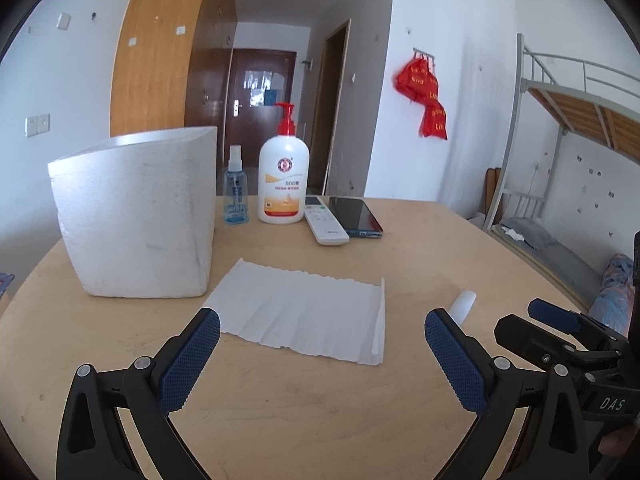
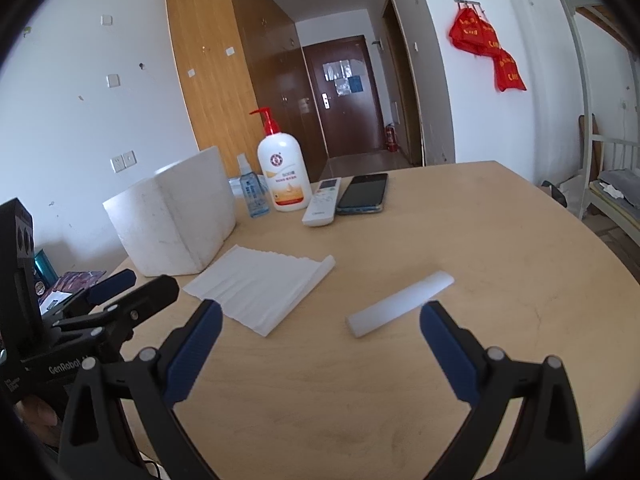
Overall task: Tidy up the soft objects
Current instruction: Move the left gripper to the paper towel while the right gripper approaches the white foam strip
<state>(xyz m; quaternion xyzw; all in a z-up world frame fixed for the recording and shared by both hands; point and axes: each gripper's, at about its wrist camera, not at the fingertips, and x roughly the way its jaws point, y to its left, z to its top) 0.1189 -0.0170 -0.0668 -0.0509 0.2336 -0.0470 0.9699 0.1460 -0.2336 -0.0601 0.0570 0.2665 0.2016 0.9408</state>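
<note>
1. We see the left gripper (image 1: 322, 356) with jaws apart, empty, above the counter (image 1: 280, 400).
2. The right gripper (image 2: 320, 350) is likewise spread, holding nothing.
3. The white tissue (image 1: 304, 314) lies flat beside the foam box (image 1: 136, 216); a white roll (image 2: 398, 298) lies nearby.

We look forward from both wrists, low over the bench (image 1: 280, 400), each view framed by its own open claw. The left claw (image 1: 322, 354) view faces the paper sheet (image 1: 304, 312) up close; the right claw (image 2: 320, 344) view sits further right. Both share the sheet, the foam box (image 2: 172, 216), the bottles and the far door.
</note>
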